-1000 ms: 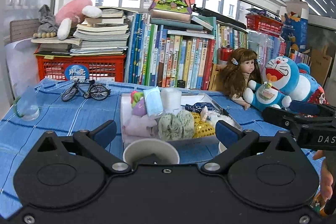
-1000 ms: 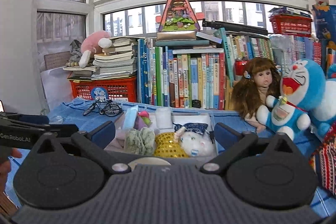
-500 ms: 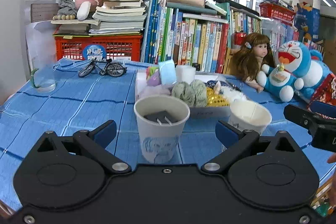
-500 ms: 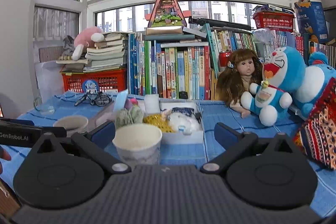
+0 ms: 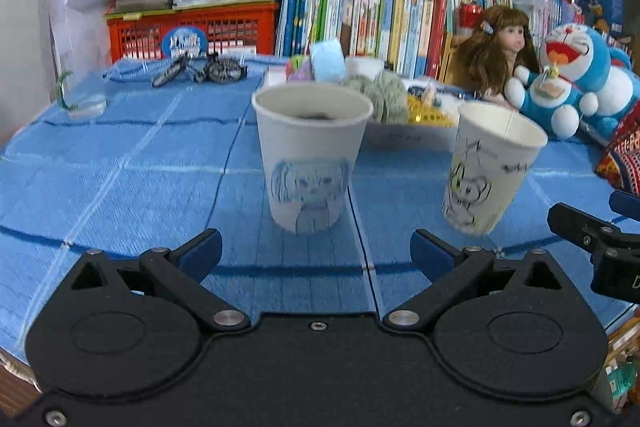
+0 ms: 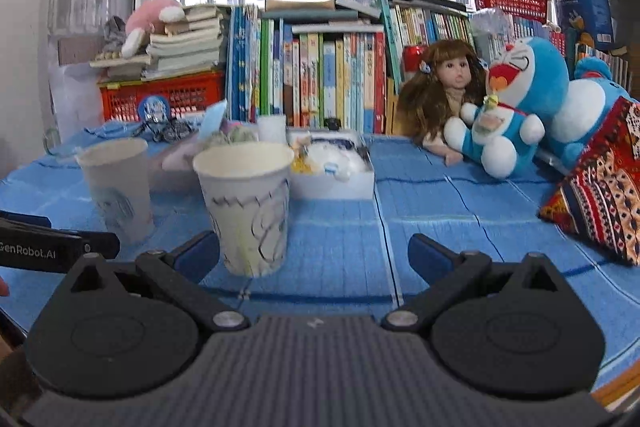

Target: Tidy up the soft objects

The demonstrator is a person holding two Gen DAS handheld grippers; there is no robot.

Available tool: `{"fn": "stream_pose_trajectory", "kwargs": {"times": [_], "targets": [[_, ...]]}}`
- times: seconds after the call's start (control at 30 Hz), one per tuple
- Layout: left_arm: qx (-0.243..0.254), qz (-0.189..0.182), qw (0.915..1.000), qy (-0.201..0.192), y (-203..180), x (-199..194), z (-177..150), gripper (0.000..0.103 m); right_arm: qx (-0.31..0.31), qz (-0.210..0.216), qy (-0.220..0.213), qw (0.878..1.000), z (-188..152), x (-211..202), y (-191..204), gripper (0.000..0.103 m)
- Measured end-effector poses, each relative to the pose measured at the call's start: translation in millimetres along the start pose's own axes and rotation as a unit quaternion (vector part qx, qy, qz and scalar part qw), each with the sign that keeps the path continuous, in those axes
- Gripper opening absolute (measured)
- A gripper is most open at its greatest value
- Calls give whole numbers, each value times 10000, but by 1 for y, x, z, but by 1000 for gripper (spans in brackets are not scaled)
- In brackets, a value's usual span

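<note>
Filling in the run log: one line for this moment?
left gripper: open, empty | right gripper: open, empty | cups upright on cloth | tray behind

2 cups (image 5: 310, 163) (image 5: 490, 167) stand side by side on the table (image 5: 120, 187). Behind them sits a box (image 6: 336, 183) of soft toys, with books (image 6: 320, 79) behind it.

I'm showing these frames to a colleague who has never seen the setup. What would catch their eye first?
Probably the two paper cups with cartoon drawings, standing on the blue tablecloth just ahead of the open claws: one with a blue drawing and one with a yellow drawing. Behind them a white tray holds soft items, and at the right a blue cat plush sits beside a long-haired doll.
</note>
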State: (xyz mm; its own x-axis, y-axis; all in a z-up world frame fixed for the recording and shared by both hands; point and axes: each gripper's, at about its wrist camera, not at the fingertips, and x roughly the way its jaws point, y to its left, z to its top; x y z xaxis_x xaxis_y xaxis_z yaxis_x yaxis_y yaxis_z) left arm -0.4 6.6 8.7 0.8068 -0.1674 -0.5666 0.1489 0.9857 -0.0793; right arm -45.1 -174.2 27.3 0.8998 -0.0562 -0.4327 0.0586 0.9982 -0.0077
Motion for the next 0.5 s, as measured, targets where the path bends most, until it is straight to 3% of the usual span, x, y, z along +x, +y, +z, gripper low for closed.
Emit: {"fn": "stream_pose_trajectory", "kwargs": {"times": [0.23, 0.5], "targets": [[8, 10, 9996, 271, -3, 18, -11, 100, -58, -174, 269, 9995, -14, 5, 3, 103], [217, 150, 9994, 221, -11, 24, -14, 102, -37, -291, 563, 9980, -24, 16, 1, 103]]}}
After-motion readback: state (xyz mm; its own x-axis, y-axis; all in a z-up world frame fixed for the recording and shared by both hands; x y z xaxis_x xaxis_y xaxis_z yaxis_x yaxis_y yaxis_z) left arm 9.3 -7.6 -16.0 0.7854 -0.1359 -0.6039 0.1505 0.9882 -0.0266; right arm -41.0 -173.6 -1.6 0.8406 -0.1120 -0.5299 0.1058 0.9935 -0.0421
